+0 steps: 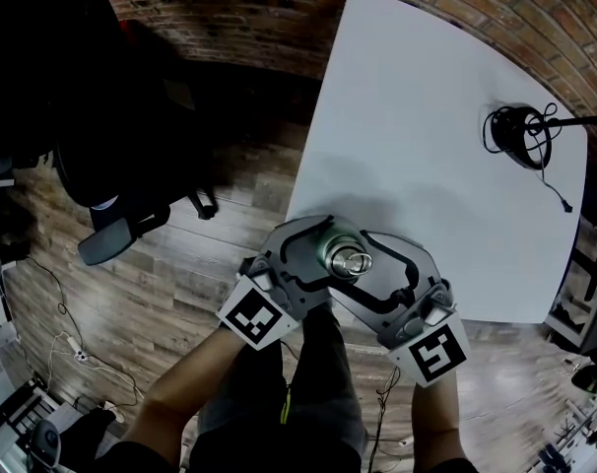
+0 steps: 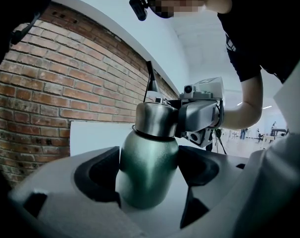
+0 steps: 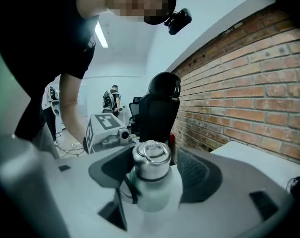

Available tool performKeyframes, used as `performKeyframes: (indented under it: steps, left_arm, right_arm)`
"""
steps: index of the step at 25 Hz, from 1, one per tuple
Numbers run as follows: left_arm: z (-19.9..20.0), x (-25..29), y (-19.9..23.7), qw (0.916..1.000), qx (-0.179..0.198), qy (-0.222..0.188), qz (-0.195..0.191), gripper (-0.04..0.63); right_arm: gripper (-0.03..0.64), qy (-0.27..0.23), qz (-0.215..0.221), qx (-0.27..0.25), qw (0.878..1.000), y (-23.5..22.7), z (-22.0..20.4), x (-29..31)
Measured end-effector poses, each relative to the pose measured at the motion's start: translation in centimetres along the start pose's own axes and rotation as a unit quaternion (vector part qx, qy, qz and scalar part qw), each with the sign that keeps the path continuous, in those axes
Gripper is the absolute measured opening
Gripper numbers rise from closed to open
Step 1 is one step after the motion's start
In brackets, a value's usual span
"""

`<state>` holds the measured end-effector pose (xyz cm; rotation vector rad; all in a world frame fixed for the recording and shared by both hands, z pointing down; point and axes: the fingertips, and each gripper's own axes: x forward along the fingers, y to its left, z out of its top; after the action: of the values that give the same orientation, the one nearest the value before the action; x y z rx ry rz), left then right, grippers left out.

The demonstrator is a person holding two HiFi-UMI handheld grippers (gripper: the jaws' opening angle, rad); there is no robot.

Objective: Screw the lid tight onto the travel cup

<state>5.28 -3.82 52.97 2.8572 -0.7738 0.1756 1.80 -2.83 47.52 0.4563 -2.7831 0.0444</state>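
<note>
The left gripper [image 1: 318, 254] is clamped on the green body of the cup [image 2: 147, 170], which sits deep between its jaws. The right gripper [image 3: 155, 175] comes from the opposite side. Its jaws stand wide with the steel lid [image 3: 151, 162] between them, and a gap shows beside the lid, so it is not gripping.

The main risk is probably slip. The body is smooth and rounded, so when the right gripper twists the lid, the cup could turn inside the left gripper's pads and the lid would stay loose. A closure that is off-centre, or that catches the ring [image 3: 151, 151] on top, could skid off the lid. Pushing sideways while turning could bind the thread. The cup also seems to be held at the edge of the bench [image 1: 427, 166] with nothing seen under it, so a weak hold could drop it.

The cup's long axis runs near upright, across both grippers' line of reach, with the lid end up and leaning slightly towards the right gripper
</note>
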Motion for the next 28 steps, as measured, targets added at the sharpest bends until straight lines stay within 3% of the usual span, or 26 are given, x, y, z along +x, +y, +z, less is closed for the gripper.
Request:
performKeyframes:
  steps: [6, 10, 14, 19, 21, 28]
  left_arm:
    - [0.0, 0.0, 0.0, 1.0000, 0.007, 0.000, -0.001, 0.356]
    - [0.2, 0.0, 0.0, 1.0000, 0.007, -0.004, 0.002, 0.356]
    - [0.1, -0.1, 0.1, 1.0000, 0.004, -0.002, 0.004, 0.356]
    - [0.1, 0.0, 0.0, 0.9999, 0.006, -0.003, 0.008, 0.356]
    - [0.1, 0.1, 0.0, 0.9999, 0.002, -0.005, 0.009, 0.356]
    - [-0.1, 0.0, 0.0, 0.9999, 0.004, -0.003, 0.011, 0.356]
  right_arm:
    - [0.247, -0.013, -0.026, 0.016, 0.999, 0.2, -0.3, 0.1]
    - [0.245, -0.038, -0.102, 0.052, 0.993, -0.3, 0.0, 0.0]
    - [0.247, -0.054, -0.207, 0.086, 0.973, -0.8, 0.2, -0.1]
    - [0.245, -0.091, -0.338, 0.101, 0.931, -1.0, 0.0, -0.6]
    - [0.245, -0.094, -0.355, 0.102, 0.924, -0.9, -0.1, -0.7]
    - [0.245, -0.089, -0.350, 0.096, 0.927, -0.8, -0.1, -0.6]
